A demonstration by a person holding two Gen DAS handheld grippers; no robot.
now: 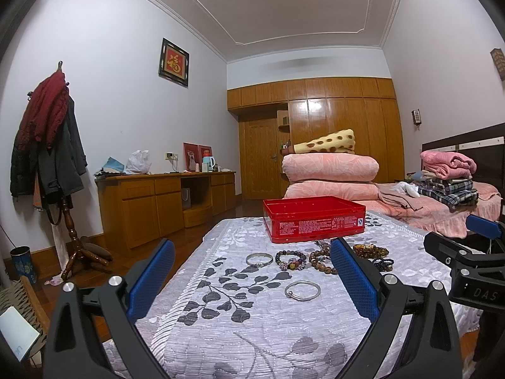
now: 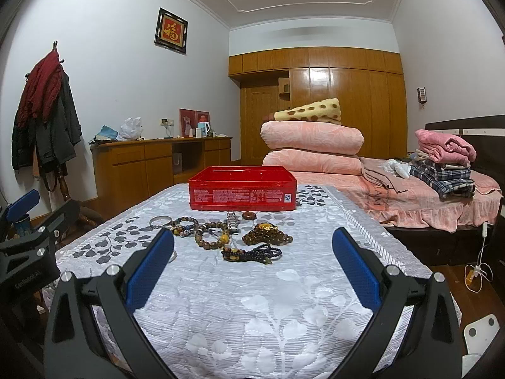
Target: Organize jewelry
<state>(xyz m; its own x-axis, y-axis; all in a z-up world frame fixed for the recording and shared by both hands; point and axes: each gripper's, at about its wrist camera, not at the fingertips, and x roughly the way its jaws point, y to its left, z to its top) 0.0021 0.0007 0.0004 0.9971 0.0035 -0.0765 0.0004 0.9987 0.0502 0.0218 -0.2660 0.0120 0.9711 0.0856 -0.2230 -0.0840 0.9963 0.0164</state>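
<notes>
While both tools hover low over the near end of a table under a white quilted cover with grey leaves (image 2: 252, 300), the left gripper (image 1: 252, 271) and the right gripper (image 2: 252, 262) each stand with blue pads spread wide and nothing between them. Stock on the cover, near to far: one plain silver bangle (image 1: 302, 290) lying apart; a row of a patterned silver bangle (image 1: 259, 259), a multicoloured bead bracelet (image 1: 291, 260), a brown wooden bead bracelet (image 2: 212, 236), an amber bead cluster (image 2: 266, 234) and a dark bead strand (image 2: 252, 253); a metal link band (image 2: 232, 221) and a small reddish ring (image 2: 249, 215) just before the box. One open red tin box (image 2: 242, 191) sits at the far end, its contents hidden.
</notes>
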